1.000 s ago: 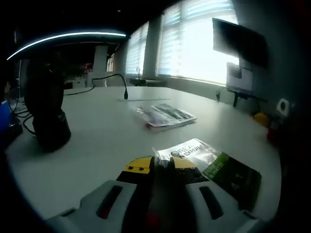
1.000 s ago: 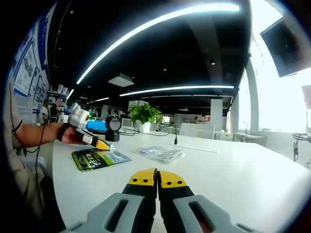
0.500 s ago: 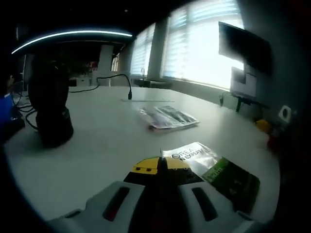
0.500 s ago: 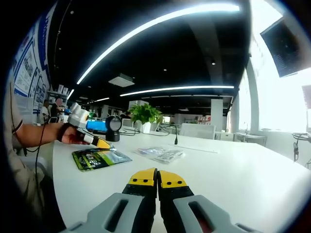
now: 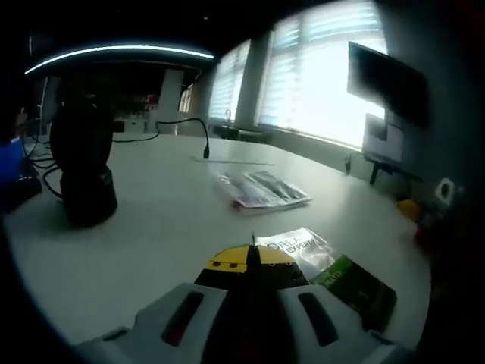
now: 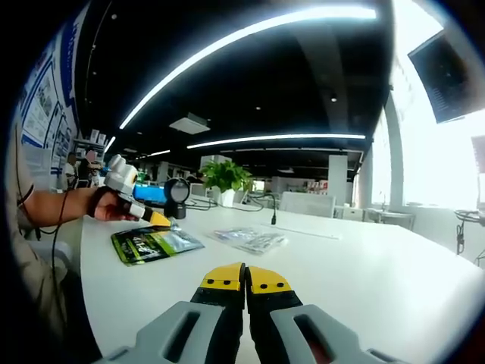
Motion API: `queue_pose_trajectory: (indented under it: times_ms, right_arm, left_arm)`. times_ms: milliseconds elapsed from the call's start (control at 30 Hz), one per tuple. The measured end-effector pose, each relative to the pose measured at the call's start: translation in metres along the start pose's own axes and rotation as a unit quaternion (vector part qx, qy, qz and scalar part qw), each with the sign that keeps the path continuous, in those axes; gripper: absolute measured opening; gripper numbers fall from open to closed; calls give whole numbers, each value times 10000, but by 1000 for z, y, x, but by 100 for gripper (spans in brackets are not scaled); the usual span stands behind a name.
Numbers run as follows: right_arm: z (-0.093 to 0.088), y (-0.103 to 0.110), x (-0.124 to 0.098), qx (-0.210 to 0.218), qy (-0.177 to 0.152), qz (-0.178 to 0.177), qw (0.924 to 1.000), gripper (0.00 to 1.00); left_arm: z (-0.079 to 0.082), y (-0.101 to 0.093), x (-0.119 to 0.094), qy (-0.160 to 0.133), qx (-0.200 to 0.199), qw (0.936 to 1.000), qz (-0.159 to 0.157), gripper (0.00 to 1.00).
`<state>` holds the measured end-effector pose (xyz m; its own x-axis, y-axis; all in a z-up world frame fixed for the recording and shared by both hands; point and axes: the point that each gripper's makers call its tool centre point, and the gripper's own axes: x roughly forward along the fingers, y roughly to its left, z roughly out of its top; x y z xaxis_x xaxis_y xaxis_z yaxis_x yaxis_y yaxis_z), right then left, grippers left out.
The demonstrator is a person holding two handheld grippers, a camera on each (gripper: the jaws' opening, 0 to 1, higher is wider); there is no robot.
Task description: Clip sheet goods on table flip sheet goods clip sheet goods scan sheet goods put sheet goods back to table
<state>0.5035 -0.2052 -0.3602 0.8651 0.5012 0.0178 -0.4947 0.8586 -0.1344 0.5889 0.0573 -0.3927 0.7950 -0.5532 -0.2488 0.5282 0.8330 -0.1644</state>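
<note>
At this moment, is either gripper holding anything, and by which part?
The left gripper is shut on the green sheet pack at its clear end. The right gripper is shut, holding nothing.

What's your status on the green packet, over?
Left gripper shut on the green packet, one edge lifting off the white table. Right gripper shut, empty, apart. Second packet lies beyond, not in the way.

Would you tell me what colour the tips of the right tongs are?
Yellow tips on the right tongs, over grey bodies; clearest in the right gripper view.

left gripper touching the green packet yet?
Touching. In the right gripper view the left gripper pinches the green packet by its raised edge; its own view shows shut tips on the clear end.
</note>
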Motion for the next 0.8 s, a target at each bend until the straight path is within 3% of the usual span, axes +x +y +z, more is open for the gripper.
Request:
queue_pose_trajectory:
  times_ms: [400, 800]
  right_arm:
    - [2, 2, -1, -22, -27, -13, 10000, 0]
    - [3, 6, -2, -39, -50, -22, 10000, 0]
  left_arm:
    - [2, 2, -1, 91, 345, 9993, 110, 0]
    - [6, 3, -2, 40, 426, 9990, 147, 0]
